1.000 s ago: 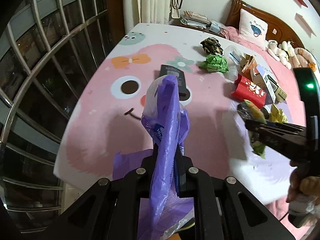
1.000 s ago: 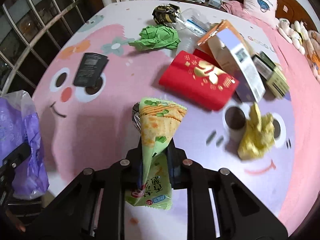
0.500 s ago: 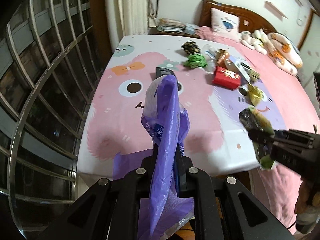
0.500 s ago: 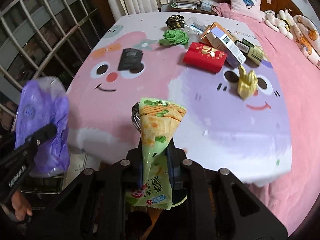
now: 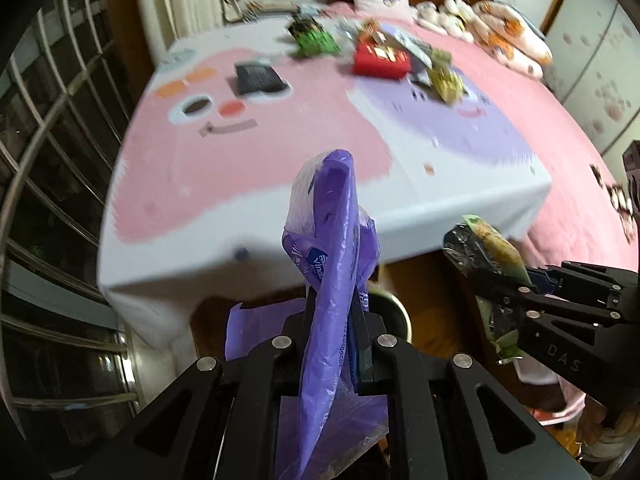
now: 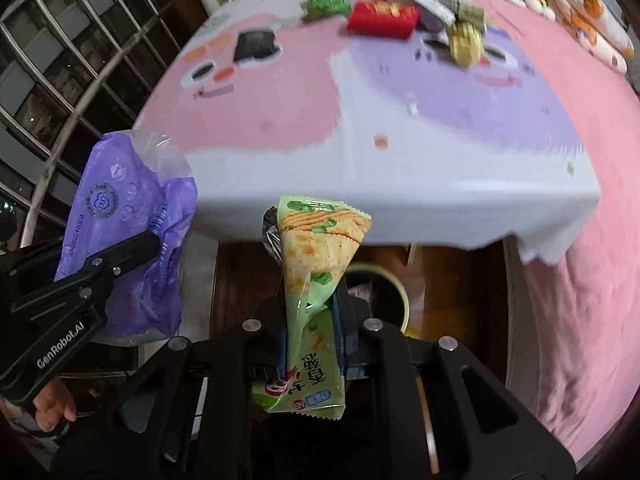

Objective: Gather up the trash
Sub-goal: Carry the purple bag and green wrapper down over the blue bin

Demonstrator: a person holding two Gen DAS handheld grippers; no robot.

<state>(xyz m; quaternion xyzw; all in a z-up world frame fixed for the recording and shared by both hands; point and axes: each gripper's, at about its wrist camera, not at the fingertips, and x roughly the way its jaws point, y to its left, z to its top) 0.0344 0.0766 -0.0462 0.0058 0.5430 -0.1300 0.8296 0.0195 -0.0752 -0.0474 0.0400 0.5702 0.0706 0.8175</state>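
My left gripper [image 5: 335,320] is shut on a purple plastic wrapper [image 5: 332,248], held upright off the near edge of the bed; it also shows in the right wrist view [image 6: 128,216]. My right gripper [image 6: 310,316] is shut on a green cracker wrapper [image 6: 316,248], also seen in the left wrist view [image 5: 486,248]. Both are held above a round trash bin [image 6: 400,292] on the floor, partly hidden behind the wrappers. More trash lies at the far side of the bed: a red packet [image 6: 382,18], a green crumpled paper [image 6: 326,2], a yellow crumpled wrapper [image 6: 464,42], a black packet [image 6: 256,44].
The bed with a pink and purple cartoon sheet [image 6: 360,112] fills the middle. A window grille [image 5: 48,120] is on the left. Soft toys and pillows [image 5: 500,36] lie at the far right. Brown wooden floor [image 6: 240,268] shows below the bed edge.
Both grippers have pulled back from the bed with their wrappers and tilted down; the bed edge, the floor and the trash bin have come into view.
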